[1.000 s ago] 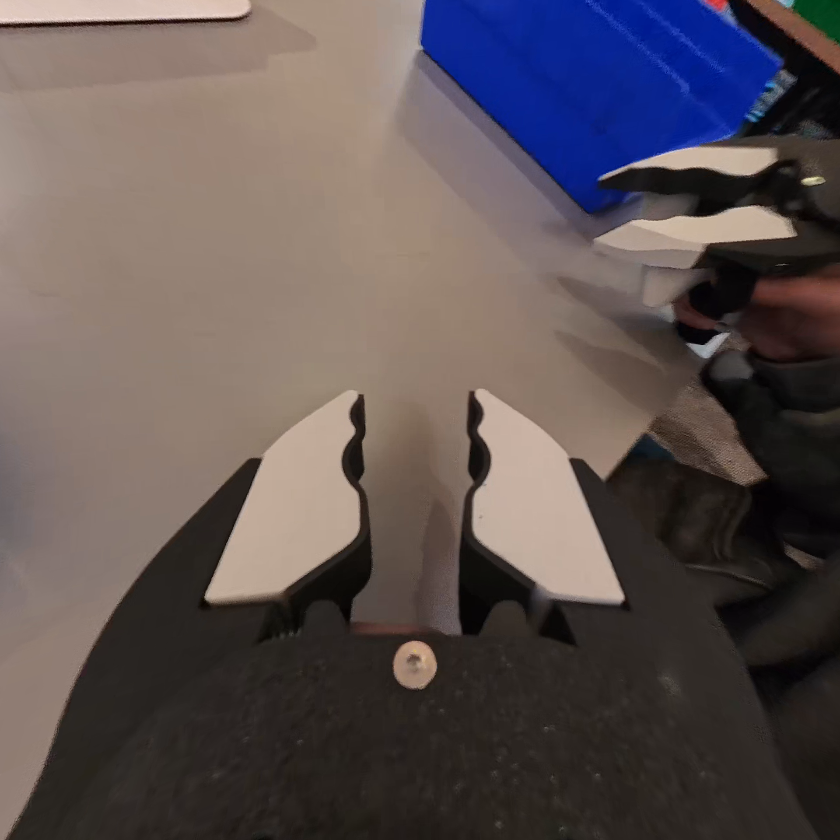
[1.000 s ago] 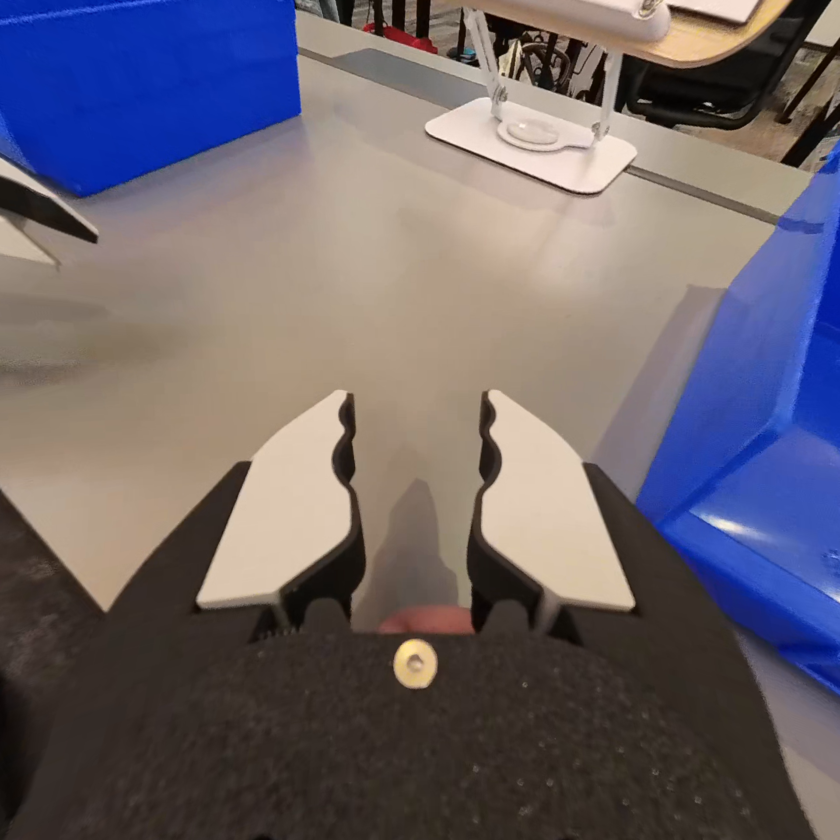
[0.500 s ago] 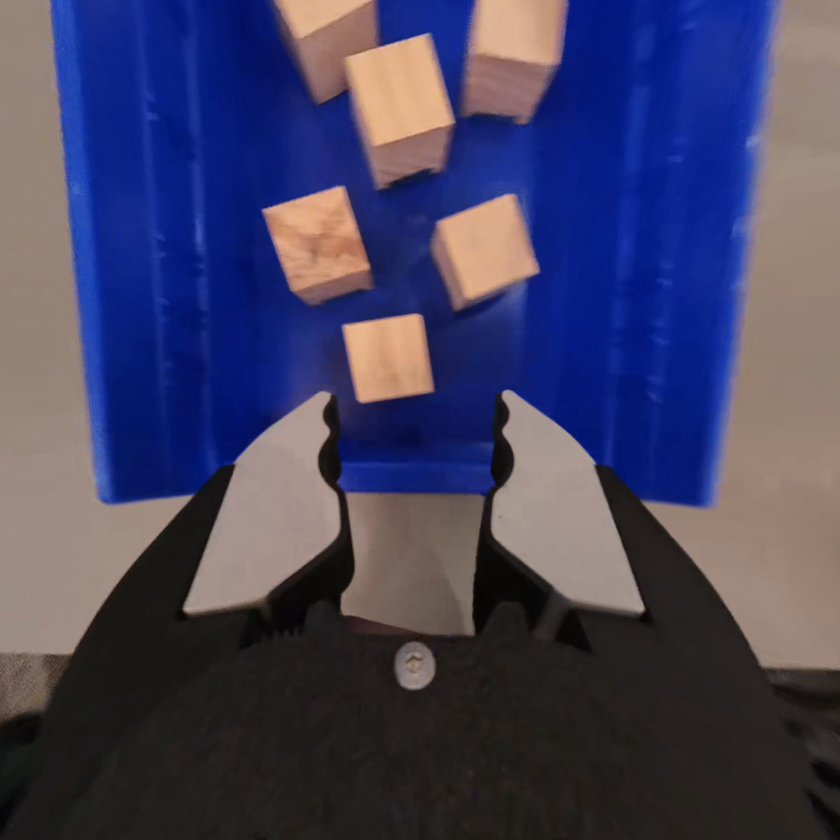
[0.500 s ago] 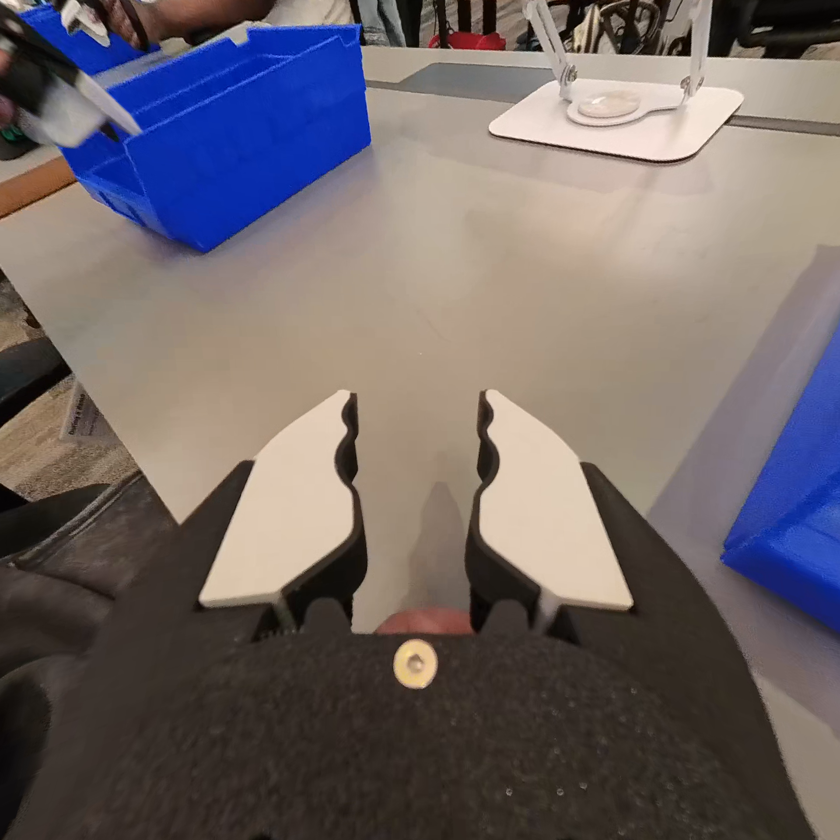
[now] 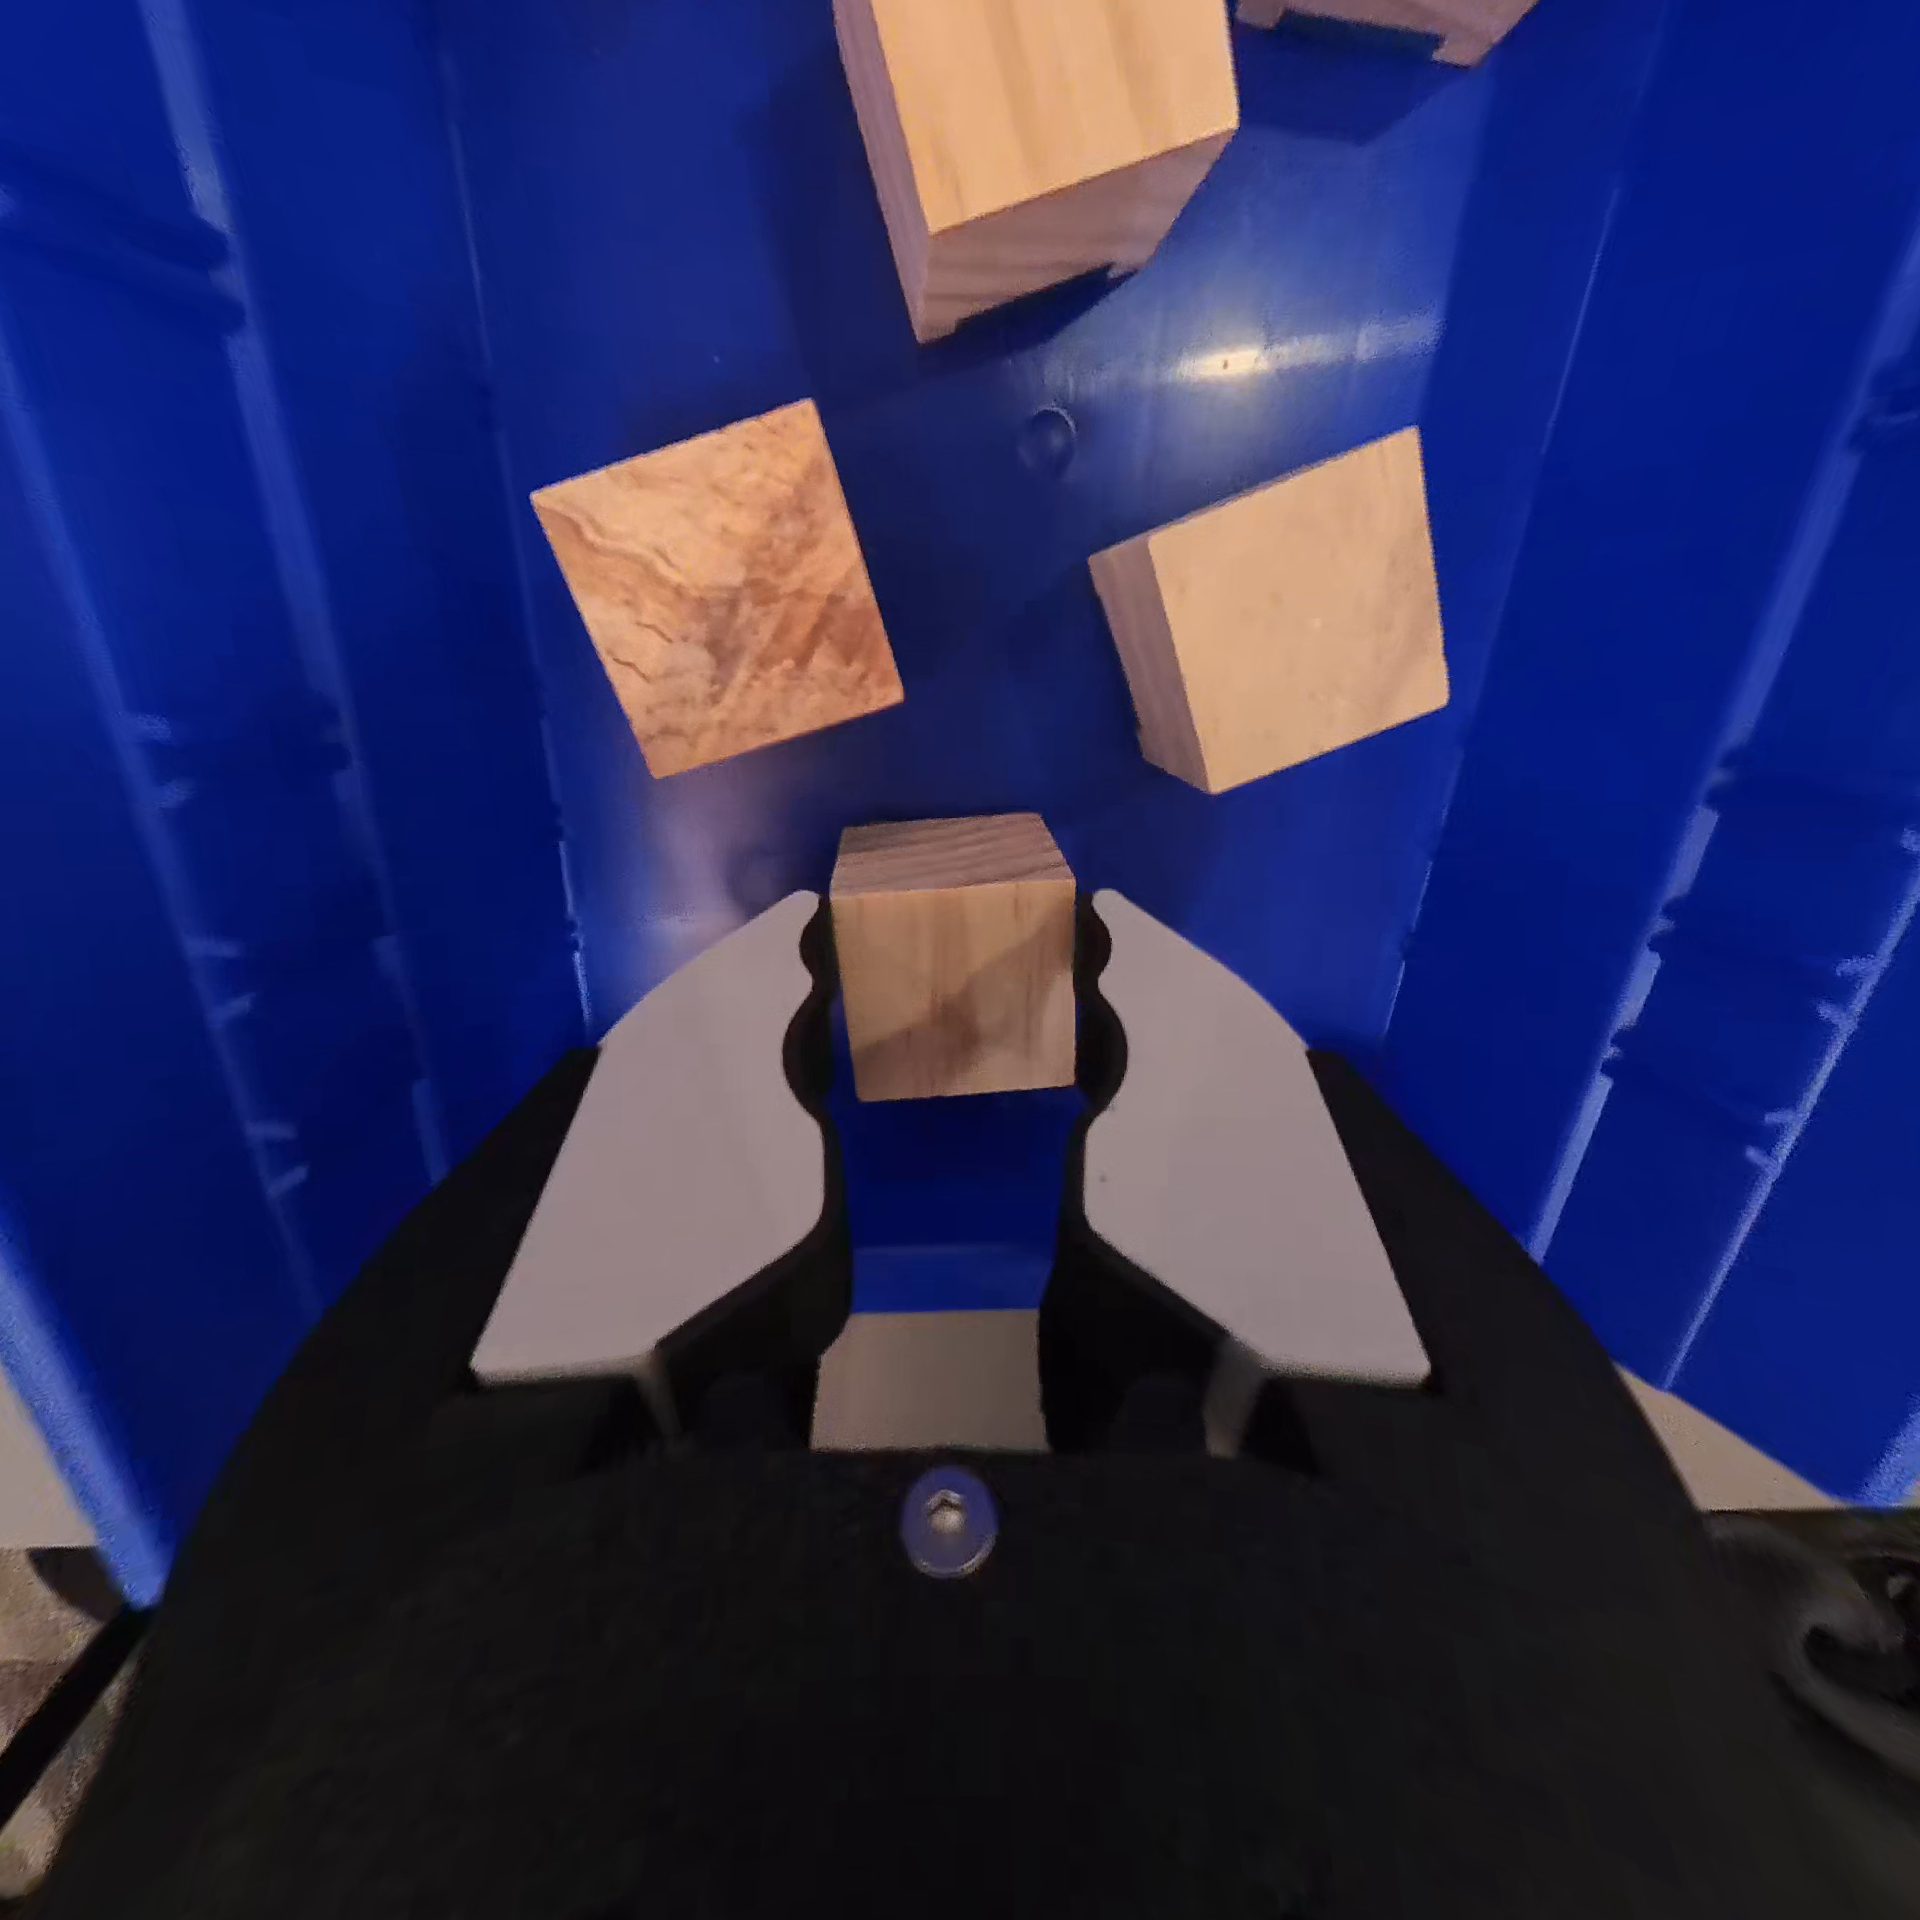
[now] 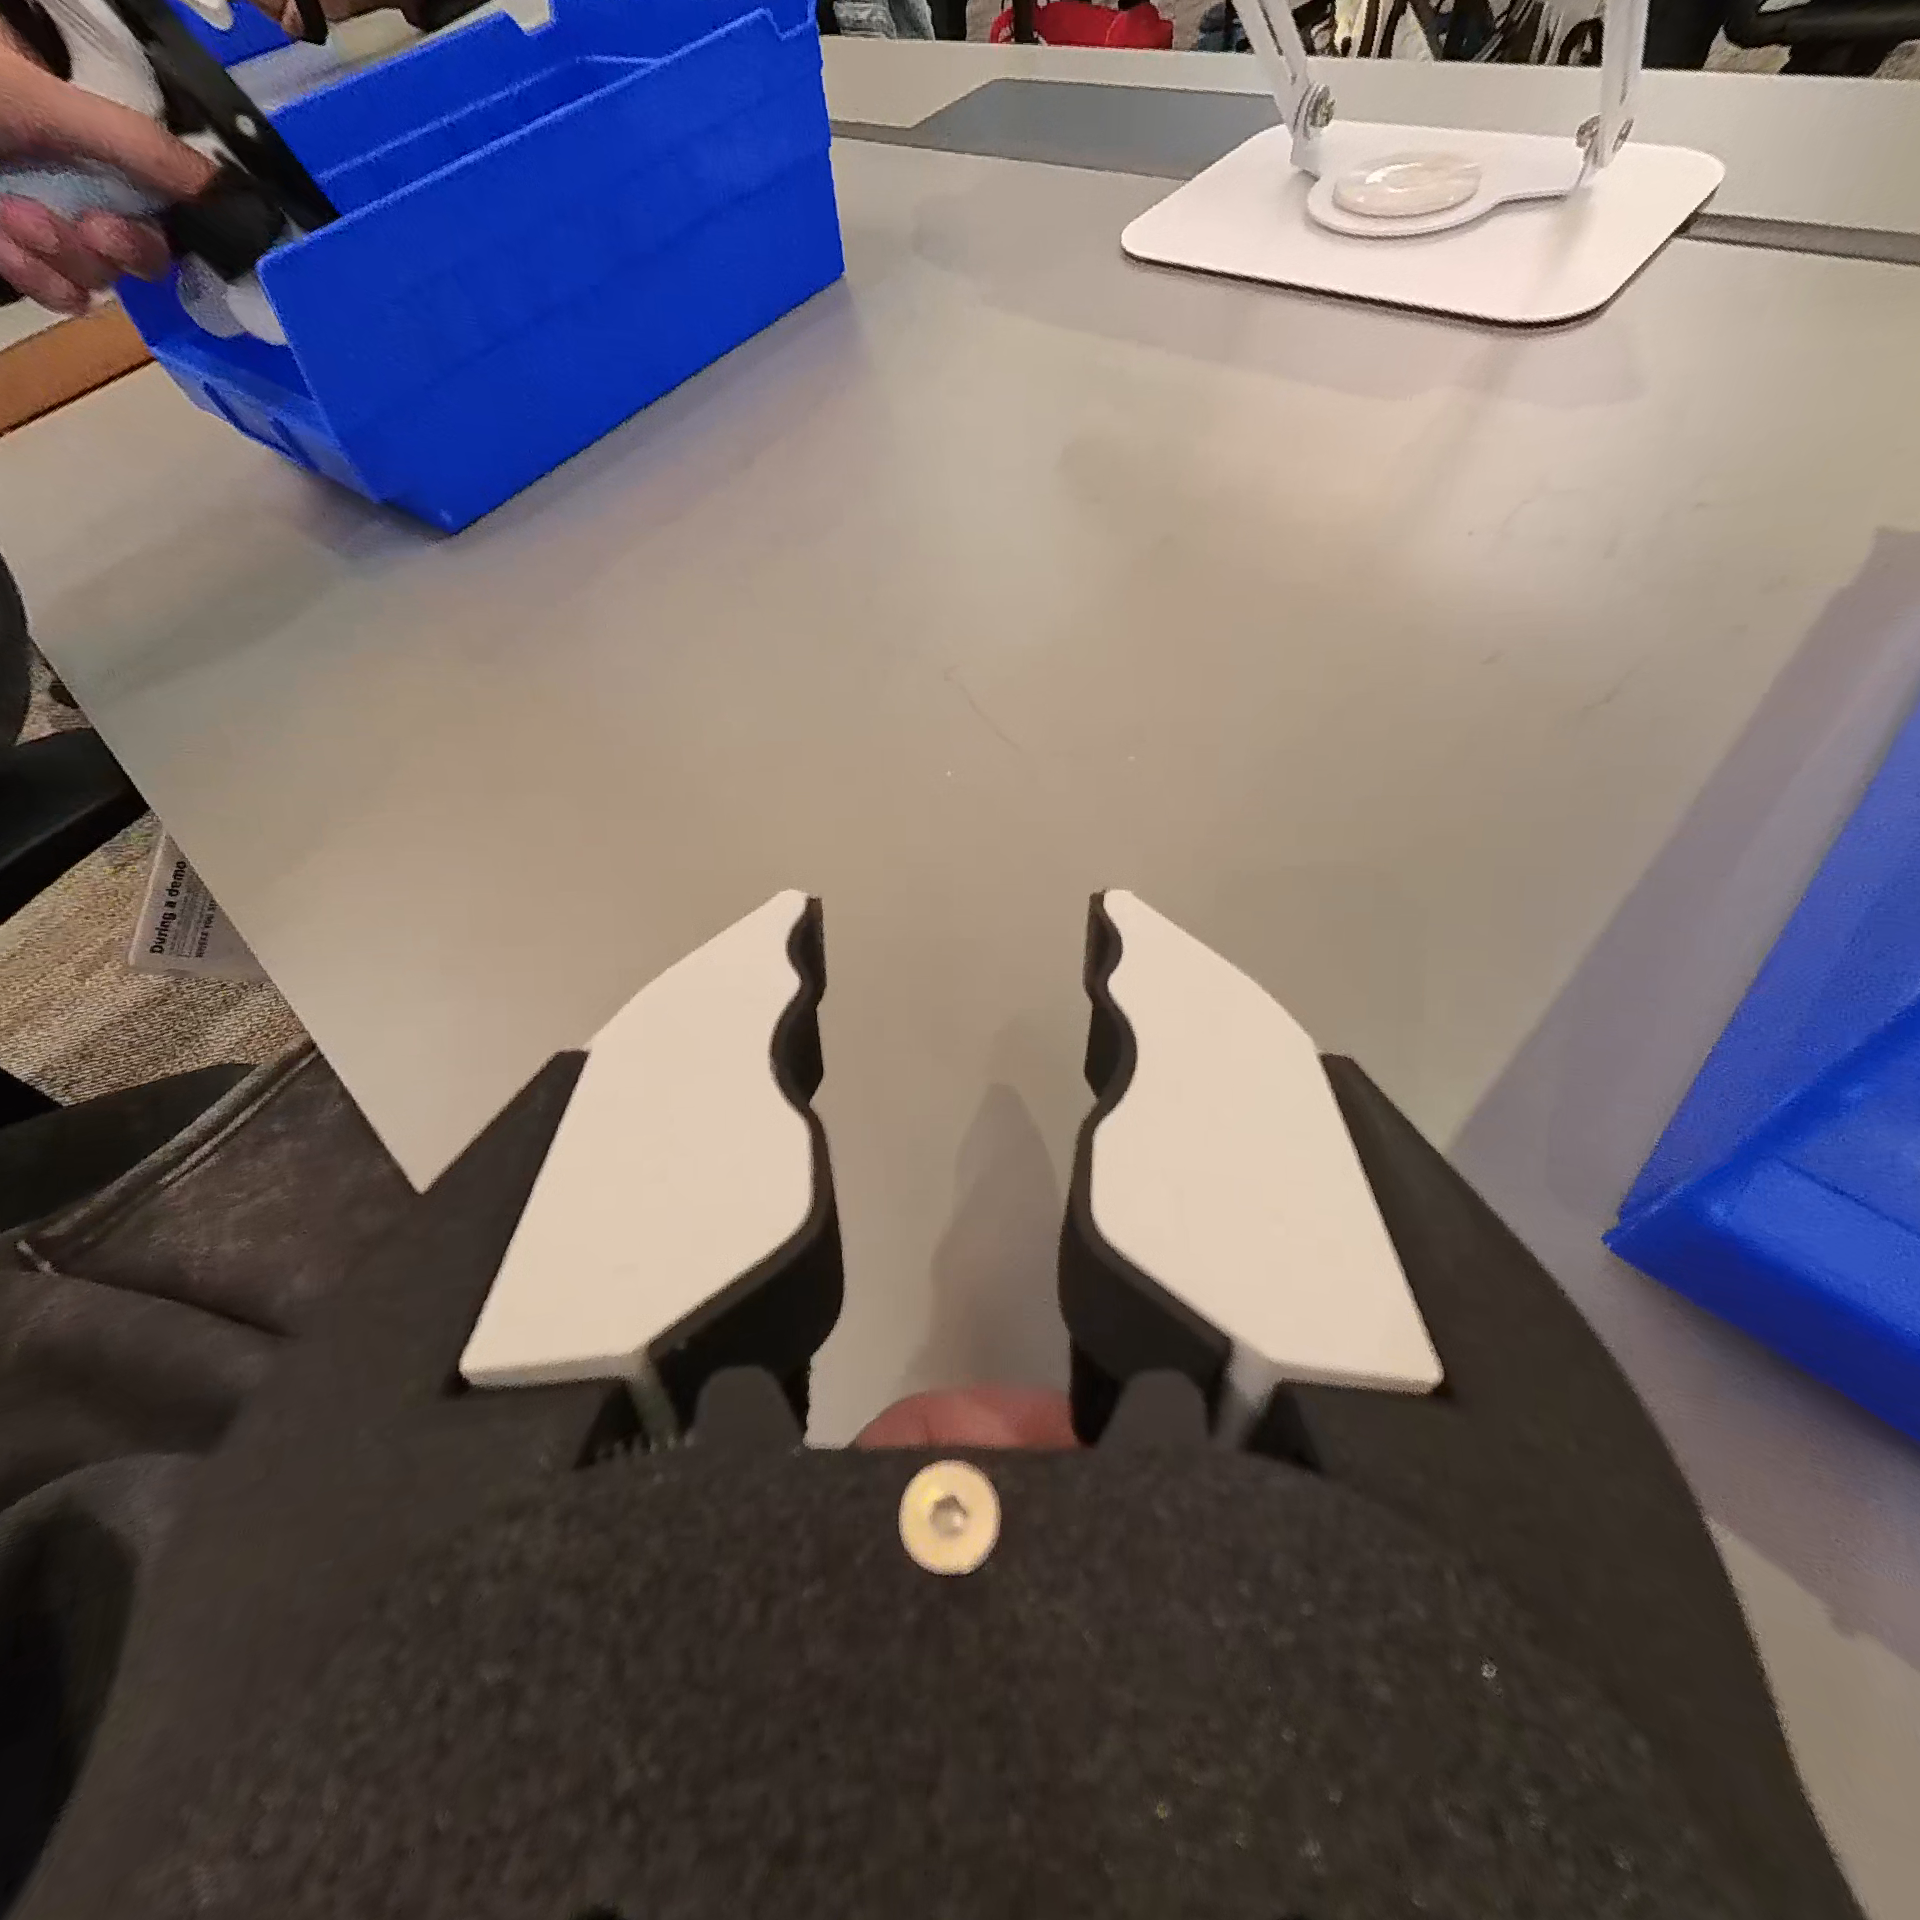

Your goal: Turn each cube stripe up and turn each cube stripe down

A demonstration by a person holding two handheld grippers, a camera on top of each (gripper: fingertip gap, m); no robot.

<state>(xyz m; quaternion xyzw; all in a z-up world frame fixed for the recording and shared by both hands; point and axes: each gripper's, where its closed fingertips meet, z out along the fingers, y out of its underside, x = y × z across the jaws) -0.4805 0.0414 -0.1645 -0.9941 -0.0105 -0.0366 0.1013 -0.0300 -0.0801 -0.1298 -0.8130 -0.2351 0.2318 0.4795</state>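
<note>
Left gripper (image 5: 954,935) down inside blue bin (image 5: 312,727), jaws spread and bracketing nearest wooden cube (image 5: 954,992) on both flanks; fingertips level with cube's side faces, contact not certain, so grip cannot be confirmed. No stripe visible on that cube's exposed faces.

Around it on bin floor: dark-grained cube (image 5: 717,587) at 11 o'clock of the bracketed cube, pale cube (image 5: 1283,608) at 1 o'clock, tall pale cube (image 5: 1029,135) at 12 o'clock farther back, corner of another cube (image 5: 1371,21) cut off at top edge. All apart from one another, none touching. Ribbed bin walls close on both sides at 9 and 3 o'clock; near wall of bin low, just behind the fingers.

Right gripper (image 6: 954,935) over bare grey table (image 6: 1143,623), jaws spread, nothing between them. Same blue bin (image 6: 582,281) seen at 10 o'clock in right wrist view, well apart, with left gripper (image 6: 223,156) and the hand (image 6: 73,239) holding it reaching in from its near end. White stand base (image 6: 1434,218) at 1 o'clock, far side of table. Second blue bin (image 6: 1808,1195) at 3 o'clock, partly out of frame. Printed paper (image 6: 177,914) on carpet at 9 o'clock, beyond table edge.
</note>
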